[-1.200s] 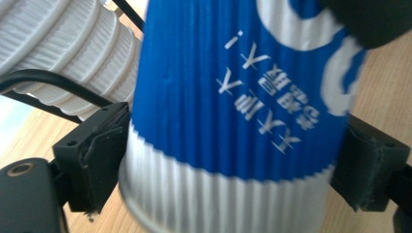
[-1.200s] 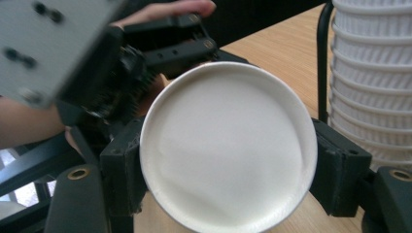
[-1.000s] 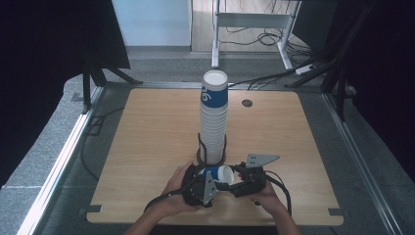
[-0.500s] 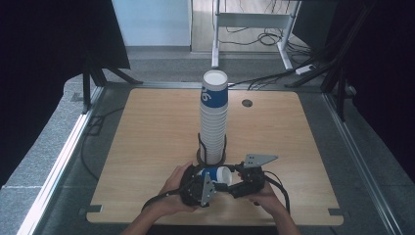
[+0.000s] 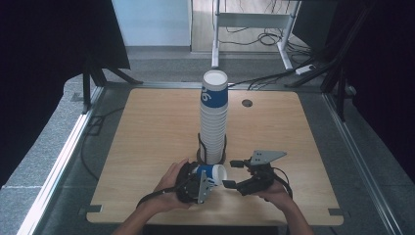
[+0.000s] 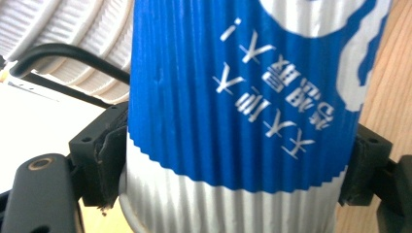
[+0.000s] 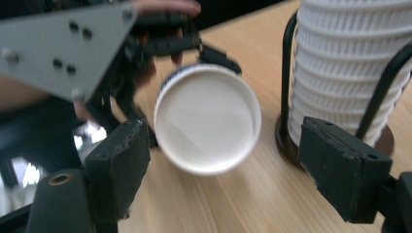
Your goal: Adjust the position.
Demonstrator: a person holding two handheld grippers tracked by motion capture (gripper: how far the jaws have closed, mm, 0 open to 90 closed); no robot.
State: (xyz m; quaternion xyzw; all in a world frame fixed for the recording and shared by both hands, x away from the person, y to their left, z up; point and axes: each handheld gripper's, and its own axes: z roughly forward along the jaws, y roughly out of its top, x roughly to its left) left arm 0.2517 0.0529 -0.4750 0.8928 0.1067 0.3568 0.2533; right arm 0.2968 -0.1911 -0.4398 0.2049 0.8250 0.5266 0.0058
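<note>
Grey floor and trailing cables frame the pale wooden surface [image 5: 147,147] in the high view. Near its middle a tall stack of paper cups [image 5: 214,117] stands upright in a black wire holder [image 5: 212,149], which likely keeps the column from toppling. Just in front, the left claw [image 5: 203,182] holds a single blue-and-white paper cup [image 5: 212,172] on its side, mouth turned toward the right claw [image 5: 234,175], which waits just beside the rim with its jaws apart.

From the left gripper view, the cup [image 6: 243,121] sits between the two black pads [image 6: 109,155], which have just been closing and now press its corrugated wall from both sides. The sleeve is ribbed card, blue with white printed characters, above a white ribbed band. Behind it show the ribbed white walls of the stack [image 6: 63,43].

Seen in the right gripper view, the right claw [image 7: 228,170] is released, empty, its blocky black pads wide on either side of the cup's round white mouth [image 7: 207,124]. That alignment suggests it is poised to take the cup by the rim. The stack [image 7: 354,68] in its holder rises at right.
</note>
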